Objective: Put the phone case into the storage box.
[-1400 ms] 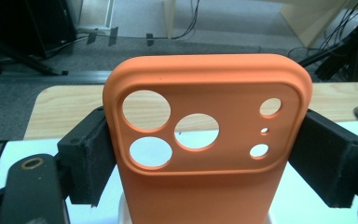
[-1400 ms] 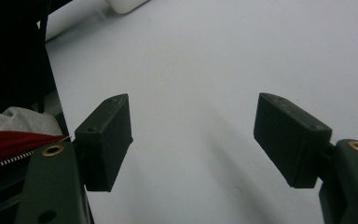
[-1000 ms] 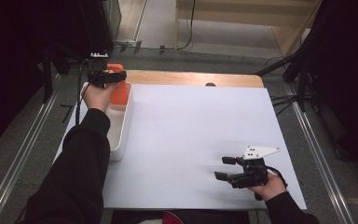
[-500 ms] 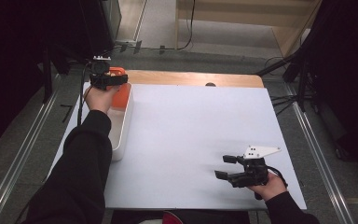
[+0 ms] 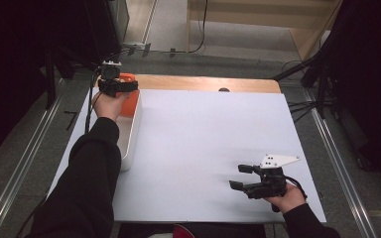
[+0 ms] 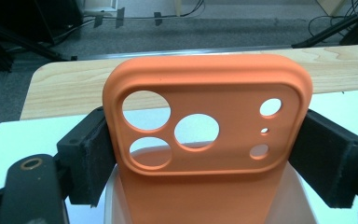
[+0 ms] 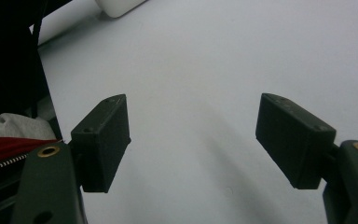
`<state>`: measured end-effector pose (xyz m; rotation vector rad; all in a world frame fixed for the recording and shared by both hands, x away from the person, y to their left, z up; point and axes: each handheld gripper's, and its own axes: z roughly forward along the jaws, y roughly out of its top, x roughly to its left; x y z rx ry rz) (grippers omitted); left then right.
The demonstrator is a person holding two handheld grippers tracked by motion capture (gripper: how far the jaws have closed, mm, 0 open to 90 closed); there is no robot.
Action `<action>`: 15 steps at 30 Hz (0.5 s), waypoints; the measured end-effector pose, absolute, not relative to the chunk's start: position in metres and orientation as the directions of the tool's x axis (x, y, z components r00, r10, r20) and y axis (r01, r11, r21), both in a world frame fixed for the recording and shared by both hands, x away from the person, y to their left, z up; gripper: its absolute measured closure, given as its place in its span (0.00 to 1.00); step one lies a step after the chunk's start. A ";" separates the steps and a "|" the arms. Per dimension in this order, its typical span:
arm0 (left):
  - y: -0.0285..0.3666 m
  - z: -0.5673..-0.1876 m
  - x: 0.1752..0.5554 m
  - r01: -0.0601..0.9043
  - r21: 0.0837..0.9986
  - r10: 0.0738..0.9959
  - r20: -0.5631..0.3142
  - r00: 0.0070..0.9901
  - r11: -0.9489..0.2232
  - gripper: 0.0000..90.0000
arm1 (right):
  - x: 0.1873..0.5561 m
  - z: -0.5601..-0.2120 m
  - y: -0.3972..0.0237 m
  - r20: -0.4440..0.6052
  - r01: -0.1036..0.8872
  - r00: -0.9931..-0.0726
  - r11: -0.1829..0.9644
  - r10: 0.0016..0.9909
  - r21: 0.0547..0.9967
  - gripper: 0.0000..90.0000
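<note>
Orange phone case [image 6: 205,140] sits clamped between the two black pads of the left gripper [image 5: 113,85], which press on its long side edges; in the left gripper view the case stands upright, camera cut-outs toward the top, its lower end hanging over the inside of the white bin [image 5: 131,136]. From the high view, that gripper and the case are held above the far end of the bin, near the far left corner of the white table mat [image 5: 203,139].

The bin lies along the mat's left edge, long and narrow, with the person's left forearm [image 5: 92,168] stretched over its near half. Beyond the mat's far edge a strip of bare wooden tabletop [image 5: 203,83] shows, and past that the floor with cables.

The right gripper [image 5: 243,177] rests low near the mat's near right corner, its jaws spread wide with nothing between them, only bare mat beneath in the right gripper view. Between the two grippers the whole middle of the mat lies open. The right gripper is well apart from the case and the bin.
</note>
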<state>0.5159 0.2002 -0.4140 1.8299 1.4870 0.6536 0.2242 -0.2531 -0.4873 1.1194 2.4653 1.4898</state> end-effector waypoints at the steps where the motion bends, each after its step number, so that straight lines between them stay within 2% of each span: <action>1: 0.200 -0.414 0.516 0.633 0.764 0.975 -0.028 0.222 -0.122 0.17 | 0.224 -0.487 -0.253 0.311 0.555 -0.735 0.272 0.602 0.786 0.28; 15: 0.198 -0.416 0.516 0.627 0.766 0.972 -0.011 0.235 -0.143 0.17 | 0.225 -0.487 -0.254 0.306 0.556 -0.730 0.270 0.612 0.786 0.27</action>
